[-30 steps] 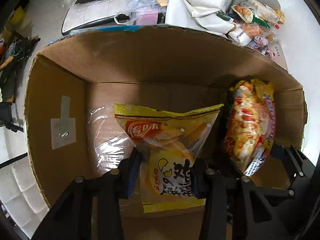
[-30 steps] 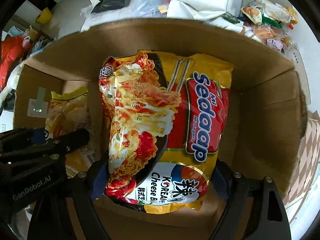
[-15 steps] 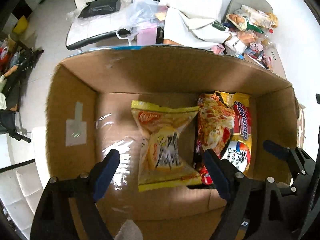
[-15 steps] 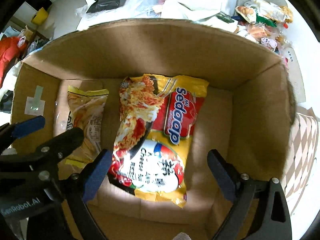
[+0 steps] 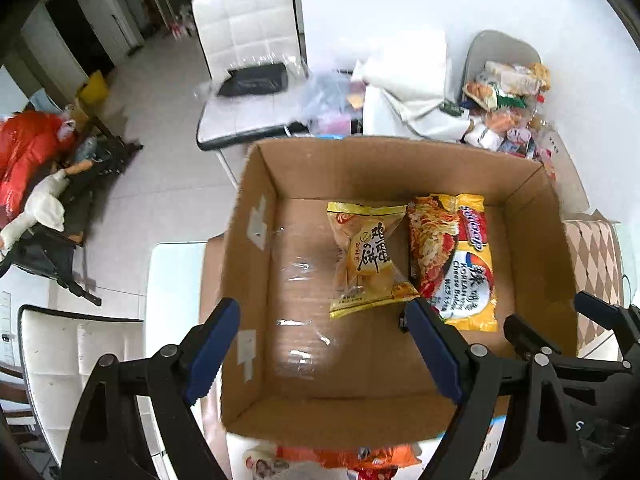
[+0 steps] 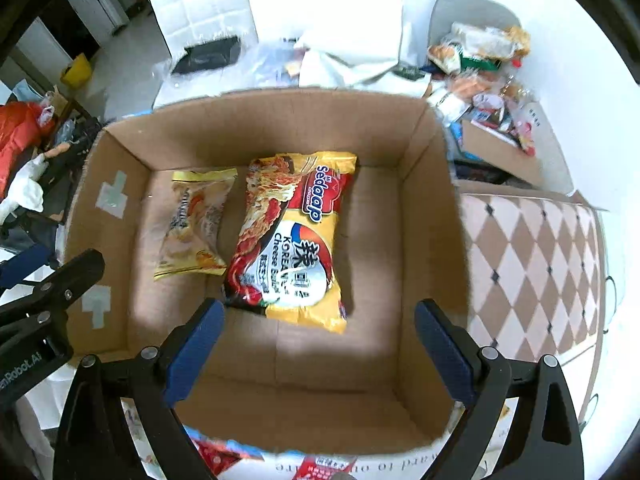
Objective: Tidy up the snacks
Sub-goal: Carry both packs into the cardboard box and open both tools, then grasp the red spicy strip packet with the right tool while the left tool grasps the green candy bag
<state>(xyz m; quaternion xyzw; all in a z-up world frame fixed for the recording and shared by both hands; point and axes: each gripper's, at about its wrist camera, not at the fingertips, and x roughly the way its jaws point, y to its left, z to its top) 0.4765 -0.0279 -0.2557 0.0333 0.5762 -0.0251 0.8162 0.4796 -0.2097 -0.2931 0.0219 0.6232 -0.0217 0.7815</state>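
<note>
Two snack packets already lie side by side on the floor of the open brown cardboard box [image 5: 256,240]: a yellow crinkled pastry packet [image 5: 366,260] on the left and a larger yellow-and-red instant noodle packet [image 6: 292,240] touching its right edge. Both sets of tongs hang above the box with nothing between them; the left tongs [image 5: 326,346] have just spread apart, and the right tongs [image 6: 318,350] stand wide too, their blue pads clear of the packets. By the look of it the job is only begun: a heap of mixed wrapped snacks [image 5: 506,100] waits on the white worktop [image 6: 580,60] beyond the box's far wall, and more printed wrappers [image 6: 320,468] show below its near rim. Most of the box floor remains bare. Each packet lies flat, face up, its long axis running from near wall to far wall. The noodle packet leans slightly, its top tipped to the right.
</note>
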